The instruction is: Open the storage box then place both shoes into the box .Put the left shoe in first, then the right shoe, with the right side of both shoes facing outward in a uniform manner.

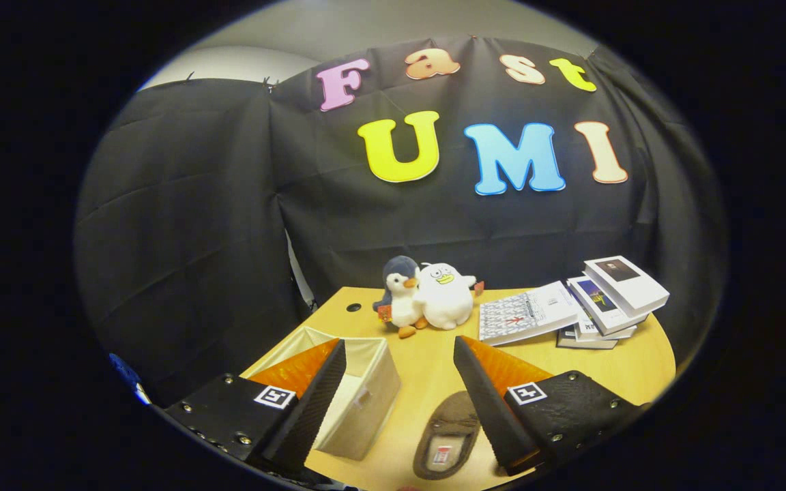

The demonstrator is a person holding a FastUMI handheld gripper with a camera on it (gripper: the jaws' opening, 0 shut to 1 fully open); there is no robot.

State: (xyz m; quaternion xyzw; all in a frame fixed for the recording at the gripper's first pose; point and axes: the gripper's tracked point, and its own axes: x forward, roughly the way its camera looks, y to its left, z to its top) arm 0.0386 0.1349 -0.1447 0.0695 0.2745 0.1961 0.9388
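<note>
- I am viewing the gripper (400,395) held above a round-edged wooden table (427,372); its two fingers are standing wide apart and are gripping nothing.
- Each finger is showing a black ribbed pad (482,402) with an orange translucent wedge behind it, mounted on a black textured block carrying one square printed marker.
- I am seeing one storage box (366,402), beige fabric, rectangular, soft-walled, its top standing open; it is sitting on the table partly behind the left finger and reaching into the gap between the fingers.
- I am counting one shoe (447,436), a flat slipper with a dark brownish fuzzy upper and a paler insole bearing a small label; it is lying on the table between the fingers, close to the right one and just beside the box, apart from it.
- Beyond the fingers, two plush toys are sitting touching each other: a grey-and-white penguin (401,294) and a white round duck (444,294).
- To their right, several books (574,307) are lying fanned in a loose stack; I cannot tell the exact count.
- One dark cable hole (354,307) is showing in the tabletop near the penguin.
</note>
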